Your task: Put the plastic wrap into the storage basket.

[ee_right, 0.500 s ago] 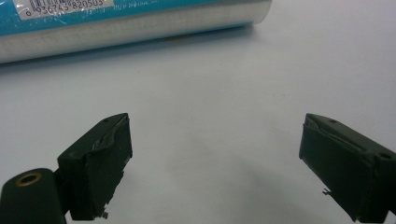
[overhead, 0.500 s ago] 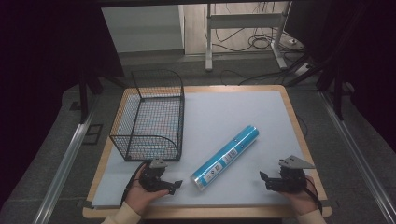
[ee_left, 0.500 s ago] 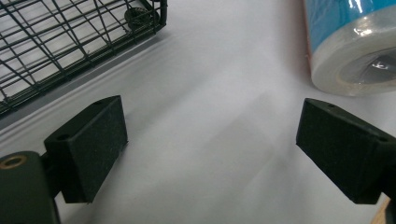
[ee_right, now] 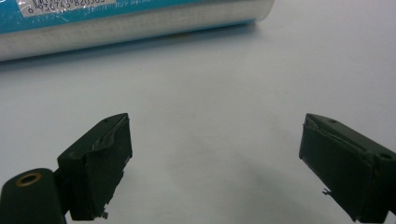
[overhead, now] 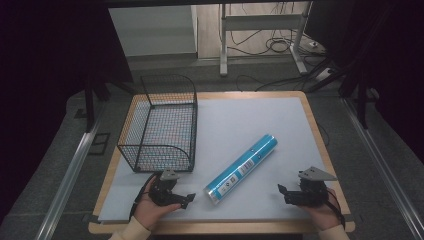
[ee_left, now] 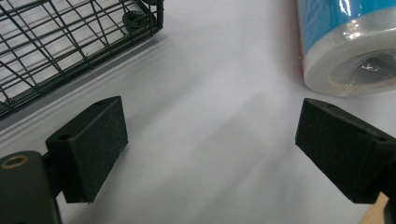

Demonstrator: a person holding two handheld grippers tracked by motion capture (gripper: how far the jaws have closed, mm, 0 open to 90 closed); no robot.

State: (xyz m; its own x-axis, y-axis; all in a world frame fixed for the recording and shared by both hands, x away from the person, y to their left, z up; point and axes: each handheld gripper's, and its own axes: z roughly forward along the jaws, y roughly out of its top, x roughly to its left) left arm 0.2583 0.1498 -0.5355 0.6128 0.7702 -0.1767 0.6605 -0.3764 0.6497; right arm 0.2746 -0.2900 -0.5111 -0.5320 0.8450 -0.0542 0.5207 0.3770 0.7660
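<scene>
Two tools sit low at the near edge of the desk [overhead: 260, 120], and against the high view of half a second ago almost nothing has shifted. The left tool [overhead: 189, 200] and right tool [overhead: 283, 195] lie about where they were, and the long cyan cylindrical tube with a white label [overhead: 241, 170] lies on the same diagonal. I judge the reach for the tube has barely begun.

Both tools are released. In the left gripper view the left tool [ee_left: 210, 149] has its black jaws spread wide with bare grey surface between them. The right tool [ee_right: 215, 158] looks the same in the right gripper view.

The tube rests on its side in the middle of the desk, between the two tools and touching neither. Its near end points toward the left tool and is just beside it. The black wire-mesh basket [overhead: 190, 125] stands to the left of the tube, apart from it, and nothing seems to lie inside.

The left gripper view cuts the tube [ee_left: 348, 51] down to its film-wrapped near end, and only a corner of the basket [ee_left: 70, 42] comes in. The right gripper view catches a stretch of the tube's side [ee_right: 130, 23], its label cropped and the print too small to read. What the tube holds cannot be told.
</scene>
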